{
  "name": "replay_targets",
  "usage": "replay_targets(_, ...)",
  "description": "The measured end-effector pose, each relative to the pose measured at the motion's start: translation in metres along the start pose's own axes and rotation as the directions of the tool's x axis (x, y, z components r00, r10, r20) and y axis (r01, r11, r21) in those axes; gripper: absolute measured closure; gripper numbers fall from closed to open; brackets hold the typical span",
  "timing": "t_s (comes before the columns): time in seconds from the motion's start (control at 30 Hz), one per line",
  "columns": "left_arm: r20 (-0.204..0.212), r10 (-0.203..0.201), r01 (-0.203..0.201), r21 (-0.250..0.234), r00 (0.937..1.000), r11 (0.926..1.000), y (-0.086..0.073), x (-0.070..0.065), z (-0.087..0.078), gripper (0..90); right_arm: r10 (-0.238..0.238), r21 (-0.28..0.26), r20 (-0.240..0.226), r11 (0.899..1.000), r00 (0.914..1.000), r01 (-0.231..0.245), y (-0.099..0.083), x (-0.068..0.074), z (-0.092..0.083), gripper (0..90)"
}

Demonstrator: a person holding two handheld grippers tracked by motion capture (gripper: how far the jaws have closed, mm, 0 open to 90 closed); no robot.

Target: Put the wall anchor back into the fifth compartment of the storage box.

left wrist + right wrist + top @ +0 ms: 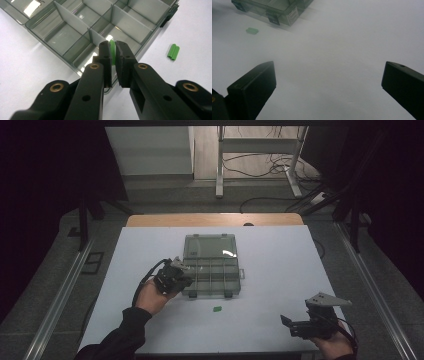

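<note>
A clear compartment box point(212, 267) lies open in the middle of the white table, its lid point(209, 245) folded back. My left gripper point(186, 273) hangs over the box's left front corner, shut on a small green piece point(112, 51) pinched between its pads, above a front compartment point(75, 42). A second green piece point(216, 309) point(173, 52) point(252, 30) lies loose on the table in front of the box. My right gripper point(287, 324) is held low near the front right of the table, jaws wide open with nothing between them point(328, 82).
The box's dividers point(72, 18) split it into several compartments, which look empty. Two dark latches point(273, 20) stick out from its front wall. Bare white tabletop point(280, 275) spreads to the right of the box. Beyond the table stand desk legs and cables point(260, 165) on the floor.
</note>
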State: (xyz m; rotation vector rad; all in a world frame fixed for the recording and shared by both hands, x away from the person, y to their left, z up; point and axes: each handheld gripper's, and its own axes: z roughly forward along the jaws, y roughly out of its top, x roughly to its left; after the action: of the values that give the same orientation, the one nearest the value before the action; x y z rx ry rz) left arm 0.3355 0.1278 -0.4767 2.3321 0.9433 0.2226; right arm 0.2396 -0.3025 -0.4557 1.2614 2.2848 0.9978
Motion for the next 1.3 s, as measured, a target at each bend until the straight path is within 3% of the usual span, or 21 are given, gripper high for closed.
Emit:
replay_targets(0.37, 0.007, -0.027, 0.027, 0.021, 0.9996, 0.9994, -0.002, 0.004, 0.011, 83.0, -0.010, -0.002, 0.000, 1.000, 0.9999, 0.010, 0.000, 0.001, 0.000, 0.0)
replay_targets(0.67, 0.012, -0.036, 0.036, 0.006, 0.9993, 0.9993, -0.002, 0.003, 0.006, 76.6, -0.009, -0.003, 0.001, 1.000, 1.0000, 0.009, 0.000, 0.001, 0.000, 0.0)
replay_targets(1.0, 0.011, -0.026, 0.026, -0.021, 0.9996, 0.9994, 0.000, -0.005, -0.002, 58.6, -0.012, -0.002, -0.002, 1.000, 0.9999, 0.012, 0.001, 0.001, 0.001, 0.0)
replay_targets(1.3, 0.030, -0.036, 0.037, -0.056, 0.9989, 0.9977, 0.000, -0.009, -0.005, 30.5, -0.013, -0.001, -0.004, 1.000, 0.9999, 0.013, 0.001, 0.002, 0.001, 0.0)
